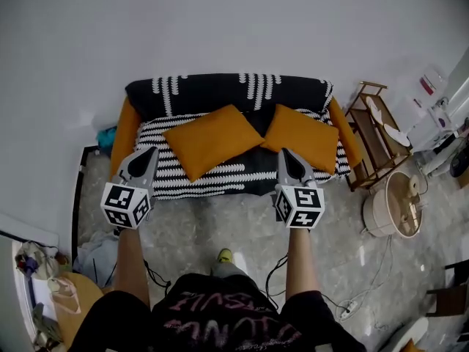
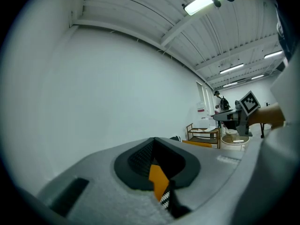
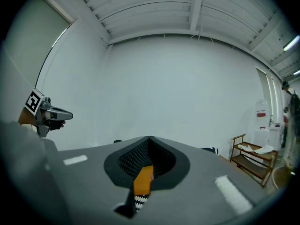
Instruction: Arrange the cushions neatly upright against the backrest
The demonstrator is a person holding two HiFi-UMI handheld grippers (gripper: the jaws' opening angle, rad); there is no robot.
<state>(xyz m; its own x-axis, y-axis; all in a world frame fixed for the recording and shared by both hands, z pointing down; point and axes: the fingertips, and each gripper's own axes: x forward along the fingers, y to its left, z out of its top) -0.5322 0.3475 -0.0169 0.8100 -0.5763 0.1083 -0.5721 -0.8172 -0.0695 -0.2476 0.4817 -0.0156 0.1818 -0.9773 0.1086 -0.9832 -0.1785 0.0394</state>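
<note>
- Lying flat, turned cornerwise, in front of black white-patterned sofa backrest (image 1: 227, 92): left orange square fabric cushion (image 1: 212, 139).
- Likewise flat, inner corner meeting its neighbour's: right orange square fabric cushion (image 1: 302, 136).

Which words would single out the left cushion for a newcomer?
Find the sofa with the black-and-white patterned cover against the white wall. Two orange cushions lie flat on its seat. Yours is the left cushion, with bare striped seat between it and the armrest; the right cushion reaches its armrest.
</note>
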